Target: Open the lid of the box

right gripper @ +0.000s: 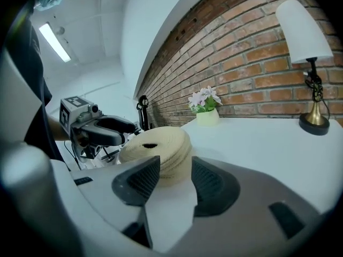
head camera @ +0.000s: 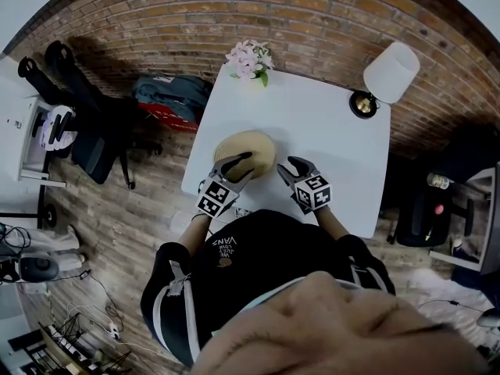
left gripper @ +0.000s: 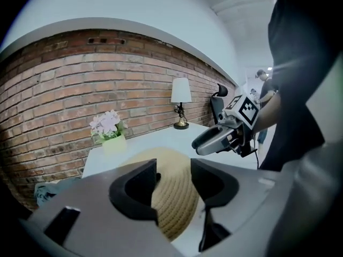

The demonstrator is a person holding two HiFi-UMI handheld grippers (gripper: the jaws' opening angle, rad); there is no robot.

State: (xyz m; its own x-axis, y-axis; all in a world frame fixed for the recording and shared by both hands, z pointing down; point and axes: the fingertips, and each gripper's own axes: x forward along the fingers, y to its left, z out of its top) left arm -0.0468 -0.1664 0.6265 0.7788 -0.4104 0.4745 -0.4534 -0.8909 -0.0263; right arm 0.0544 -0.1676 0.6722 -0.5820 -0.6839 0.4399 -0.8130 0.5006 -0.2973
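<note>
Person: a dark-sleeved person (head camera: 258, 264) stood at the near edge of the bench, holding a gripper in each hand.
Left gripper: the left gripper (left gripper: 174, 182) had its jaws apart and clamped on nothing. It pointed at the near left side of the box, and the woven wall showed through the gap between its fingers. The head view showed one finger reaching over the box's left edge; I could not tell whether it touched.
Right gripper: the right gripper (right gripper: 172, 179) also had its jaws apart and empty. It was near the box's right side with bare bench between them.
Box: the round woven box (head camera: 248, 148) sat on the bench near the front edge, between the two grippers. Its lid was on, with a small dark opening (right gripper: 150, 145) in the top.
Bench: the white bench (head camera: 328, 123) stood against the wall.
Flowers: a pale pot of pink flowers (head camera: 250, 59) stood at the far left corner.
Lamp: a brass-footed lamp with a white shade (head camera: 387, 76) stood at the far right corner.
Wall: a brick wall (head camera: 258, 14) ran behind the bench.
Floor: a black chair (head camera: 86, 131) and a grey-green bag (head camera: 168, 96) were to the left of the bench.
</note>
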